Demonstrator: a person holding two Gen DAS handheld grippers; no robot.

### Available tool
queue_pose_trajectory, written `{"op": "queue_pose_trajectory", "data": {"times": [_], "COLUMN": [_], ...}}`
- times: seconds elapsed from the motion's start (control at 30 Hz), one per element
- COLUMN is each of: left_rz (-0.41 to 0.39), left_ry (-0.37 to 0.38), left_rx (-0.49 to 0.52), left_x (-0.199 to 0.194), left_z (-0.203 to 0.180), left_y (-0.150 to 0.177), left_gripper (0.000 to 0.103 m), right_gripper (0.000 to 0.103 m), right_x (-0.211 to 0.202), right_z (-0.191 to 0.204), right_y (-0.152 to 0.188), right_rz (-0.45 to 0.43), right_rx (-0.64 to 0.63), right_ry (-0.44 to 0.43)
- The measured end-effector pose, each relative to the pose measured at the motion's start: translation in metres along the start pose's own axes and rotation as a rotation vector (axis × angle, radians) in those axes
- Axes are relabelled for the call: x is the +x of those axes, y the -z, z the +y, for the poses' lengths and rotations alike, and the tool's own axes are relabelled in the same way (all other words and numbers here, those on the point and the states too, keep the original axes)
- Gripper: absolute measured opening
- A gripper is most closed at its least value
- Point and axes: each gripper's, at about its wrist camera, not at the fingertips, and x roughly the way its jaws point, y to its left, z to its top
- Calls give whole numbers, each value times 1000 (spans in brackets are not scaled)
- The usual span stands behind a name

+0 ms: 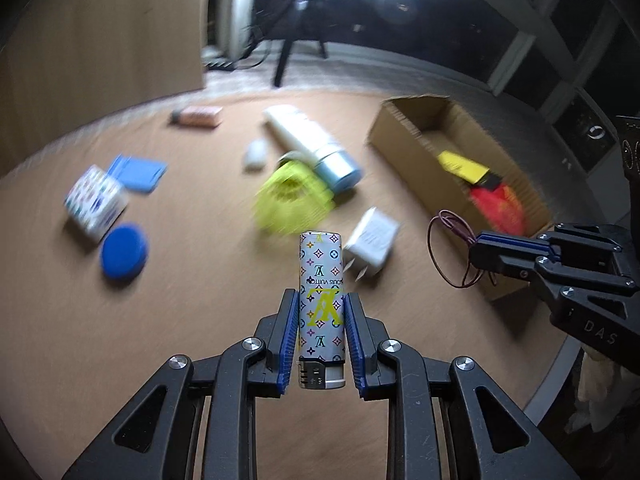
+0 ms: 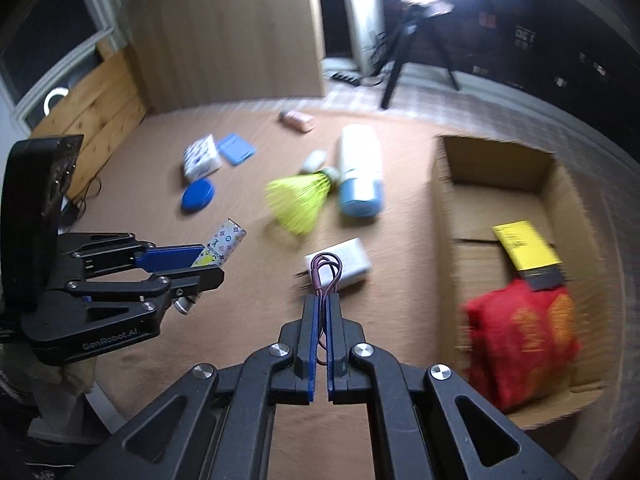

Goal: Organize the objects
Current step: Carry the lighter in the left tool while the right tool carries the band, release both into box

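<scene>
My left gripper [image 1: 321, 304] is shut on a patterned lighter [image 1: 321, 280], held above the brown table; the same lighter [image 2: 224, 242] shows in the right wrist view, sticking out of the left gripper [image 2: 210, 266]. My right gripper [image 2: 320, 300] is shut on thin maroon hair ties [image 2: 326, 270], whose loops [image 1: 450, 250] hang from the right gripper [image 1: 476, 256] at the right of the left wrist view. An open cardboard box [image 2: 444, 184] stands at the right, holding a red pouch [image 2: 520, 340] and a yellow-and-black card [image 2: 526, 248].
On the table [image 2: 248, 312] lie a white plug adapter [image 2: 344, 266], a yellow shuttlecock [image 2: 298, 200], a white-and-blue bottle [image 2: 360, 172], a blue round lid [image 2: 198, 195], a patterned box [image 2: 202, 158], a blue case [image 2: 237, 149] and a pink item [image 2: 298, 120]. A wooden panel [image 2: 224, 32] stands behind.
</scene>
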Motion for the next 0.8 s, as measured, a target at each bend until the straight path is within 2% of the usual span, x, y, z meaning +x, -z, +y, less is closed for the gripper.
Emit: {"op": "queue_pose_trajectory", "data": {"times": [0.33,0.53,0.8], "left_rz": [-17,-2,26], "left_ry": [71,93,76], "left_rx": [105,138,179], "left_x": [30,57,89], "left_z": [-77,-116,-150], "left_y": [-62,-86,-105], "left_gripper": [24,24,24], "right_gripper": [3,3,3], "right_x": [-38,-43,-35], "right_z": [-92,-129,-151], "right_y": [13,23,29], "right_rz": [-64,-64,-46], "right_rx": [147,210,245], "right_ry": [100,119,97]}}
